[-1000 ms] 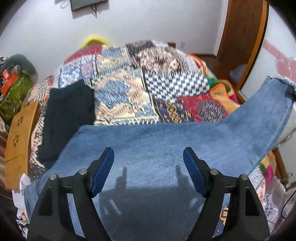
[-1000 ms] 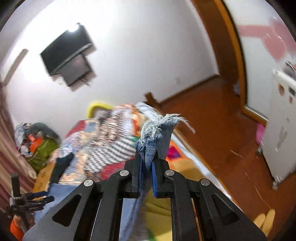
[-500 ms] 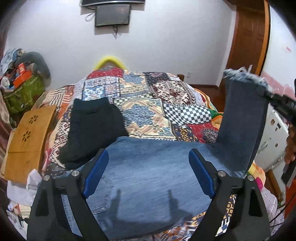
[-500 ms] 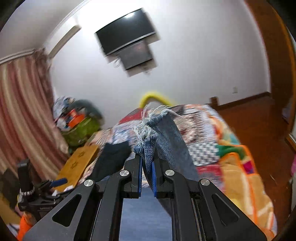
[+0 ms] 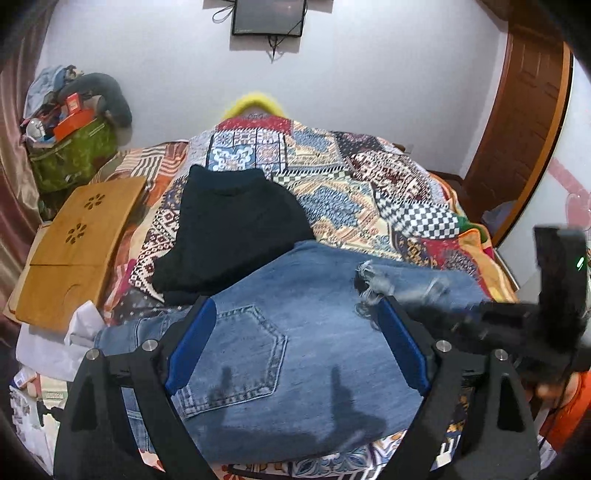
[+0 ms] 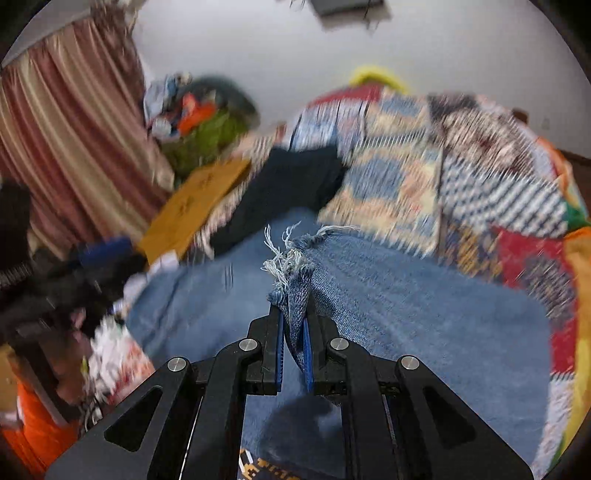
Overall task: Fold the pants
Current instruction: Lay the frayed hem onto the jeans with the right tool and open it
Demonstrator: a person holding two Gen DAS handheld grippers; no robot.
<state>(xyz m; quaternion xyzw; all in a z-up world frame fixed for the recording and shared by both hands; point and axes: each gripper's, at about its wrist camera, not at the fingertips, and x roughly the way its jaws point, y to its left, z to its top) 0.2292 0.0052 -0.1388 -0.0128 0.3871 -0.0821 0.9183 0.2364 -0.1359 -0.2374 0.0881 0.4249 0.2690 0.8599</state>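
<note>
Nearest my left camera, I find the left gripper (image 5: 295, 347) with its blue-padded jaws spread wide, having just finished opening further; nothing is between the pads, which hover above the blue denim pants (image 5: 295, 332). The pants lie flat across the near end of the bed, seat side up with a stitched back pocket (image 5: 236, 358) showing directly under the left jaw.

On my right camera, the right gripper (image 6: 293, 339) has its jaws pressed together on the frayed hem of a pant leg (image 6: 295, 284), white threads sticking out above the pads. That leg is doubled back over the body of the pants, so the hem sits above the lower layer of denim. The right camera picture is blurred by motion. In the left view the same gripper shows at the right edge as a dark blurred shape, with the frayed hem (image 5: 369, 284) at its tip.

Just beyond the pants lies a dark folded garment (image 5: 232, 229), its near edge touching or overlapped by the denim; I cannot tell which. Both rest on a multicoloured patchwork bedspread (image 5: 369, 184). To the left is a light wooden lap tray (image 5: 77, 243). Farthest is a white wall with a dark mounted screen (image 5: 269, 16).
</note>
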